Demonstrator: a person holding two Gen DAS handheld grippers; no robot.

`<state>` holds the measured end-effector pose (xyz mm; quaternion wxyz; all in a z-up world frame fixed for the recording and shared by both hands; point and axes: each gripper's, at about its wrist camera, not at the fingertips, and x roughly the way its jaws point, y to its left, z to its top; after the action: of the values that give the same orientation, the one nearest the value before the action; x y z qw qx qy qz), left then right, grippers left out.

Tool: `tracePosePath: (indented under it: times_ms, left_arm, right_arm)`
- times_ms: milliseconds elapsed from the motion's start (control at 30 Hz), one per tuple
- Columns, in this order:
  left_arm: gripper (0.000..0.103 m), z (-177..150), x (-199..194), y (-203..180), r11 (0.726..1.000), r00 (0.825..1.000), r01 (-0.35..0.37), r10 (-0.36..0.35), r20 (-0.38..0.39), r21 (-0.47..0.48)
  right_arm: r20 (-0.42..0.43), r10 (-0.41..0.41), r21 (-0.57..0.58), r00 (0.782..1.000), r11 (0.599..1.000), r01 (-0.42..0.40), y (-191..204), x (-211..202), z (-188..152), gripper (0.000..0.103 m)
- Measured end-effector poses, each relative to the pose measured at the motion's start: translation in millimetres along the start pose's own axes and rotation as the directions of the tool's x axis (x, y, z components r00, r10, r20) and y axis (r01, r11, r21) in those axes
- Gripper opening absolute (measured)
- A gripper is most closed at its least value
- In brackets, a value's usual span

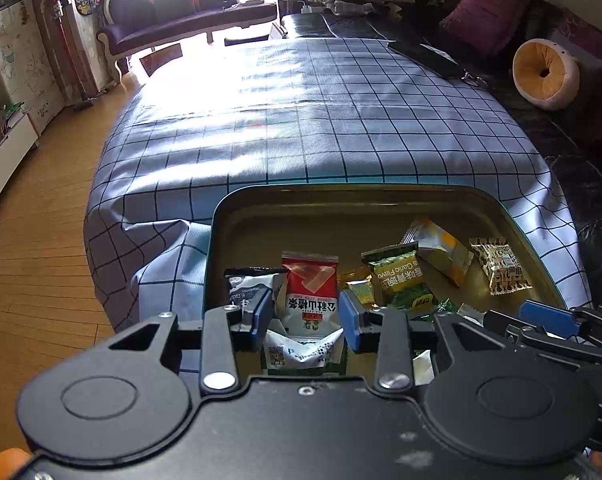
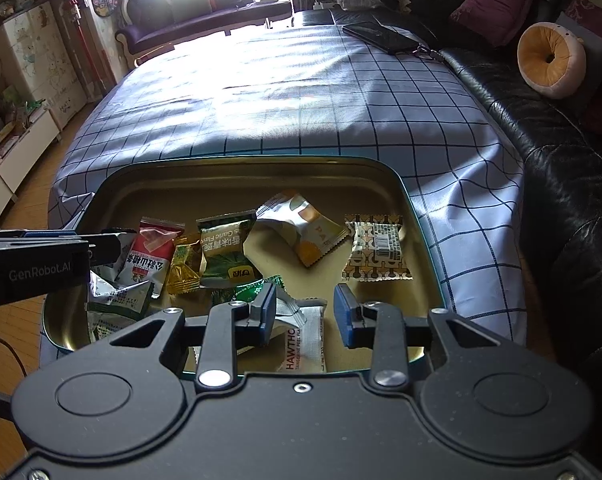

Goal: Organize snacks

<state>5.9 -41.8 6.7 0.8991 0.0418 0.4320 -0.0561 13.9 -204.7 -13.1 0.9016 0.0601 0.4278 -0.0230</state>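
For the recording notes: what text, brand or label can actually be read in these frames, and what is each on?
"GenRobot.AI": side of the left gripper.
"HAWTHO…": white sachet; the smaller line beneath is only partly legible.
"Garlic Flavo…": green packet, upside down.
"PA": orange-and-white packet.
Chinese characters on the red-and-white packet, unread here.
Barcode digits on the patterned packet: too small.

"genrobot.ai" is printed on the black left tongs [image 2: 37,270] at the left edge. "hawthc" is read on a white sachet [image 2: 307,340]. "garlic flavo" is seen upside down on a green packet [image 2: 225,252].
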Motion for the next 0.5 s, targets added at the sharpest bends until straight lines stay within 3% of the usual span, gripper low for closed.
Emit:
tracePosePath:
  times_ms: [500]
  left_arm:
    - [0.038,-1.7,2.3,-2.0,1.000,1.000,-0.011,0.011,-0.010,0.003]
  right_arm:
    - [-0.002,0.001,0.005,1.000,1.000,-0.001,-0.4,-0.3,-0.1,0.043]
